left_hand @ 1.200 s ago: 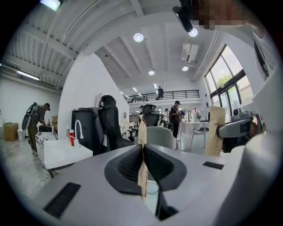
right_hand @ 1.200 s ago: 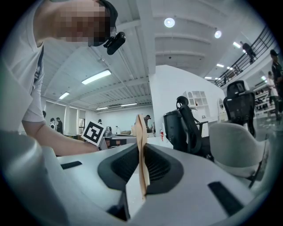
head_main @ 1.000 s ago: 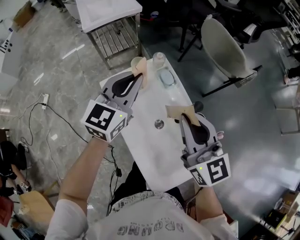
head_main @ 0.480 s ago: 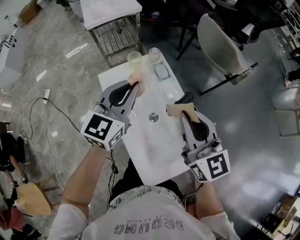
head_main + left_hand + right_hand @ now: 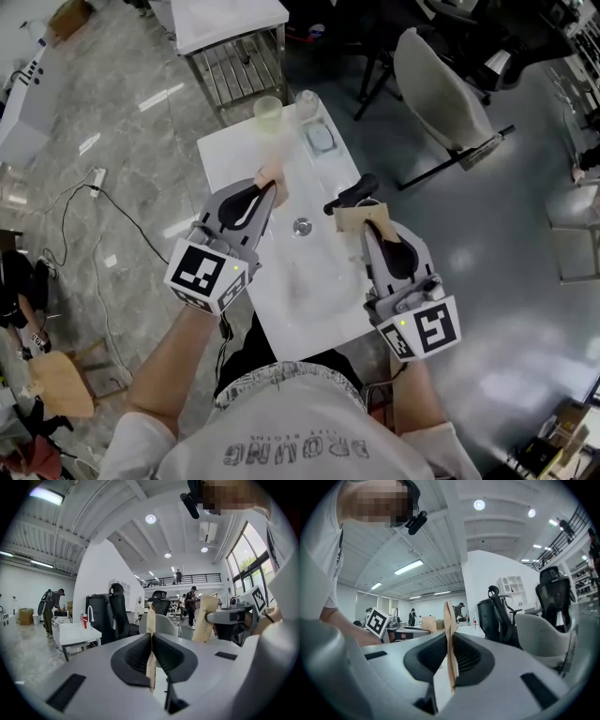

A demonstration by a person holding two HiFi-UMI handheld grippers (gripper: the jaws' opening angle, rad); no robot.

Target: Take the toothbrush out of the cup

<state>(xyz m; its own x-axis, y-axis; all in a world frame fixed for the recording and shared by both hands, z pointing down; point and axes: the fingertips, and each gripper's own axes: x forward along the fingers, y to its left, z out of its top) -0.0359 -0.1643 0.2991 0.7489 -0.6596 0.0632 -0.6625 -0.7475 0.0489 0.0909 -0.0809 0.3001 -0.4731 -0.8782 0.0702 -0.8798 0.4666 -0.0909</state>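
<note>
— Which step is in hand?

— The approach, I judge; nothing is gripped yet. The left gripper (image 5: 270, 184) has its jaws pressed together on nothing, over the white basin top (image 5: 309, 281).

— And the cup?

— The pale cup (image 5: 268, 114) stands well ahead of the left gripper's tips, at the far edge. I cannot make out the toothbrush in it.

— The right gripper?

— The right gripper (image 5: 361, 218) is closed too, and empty. It sits just behind the black tap (image 5: 351, 193), with the cup ahead to its left.

— Next?

— Probably reach forward, spread one pair of jaws and pinch the handle above the rim.
</note>
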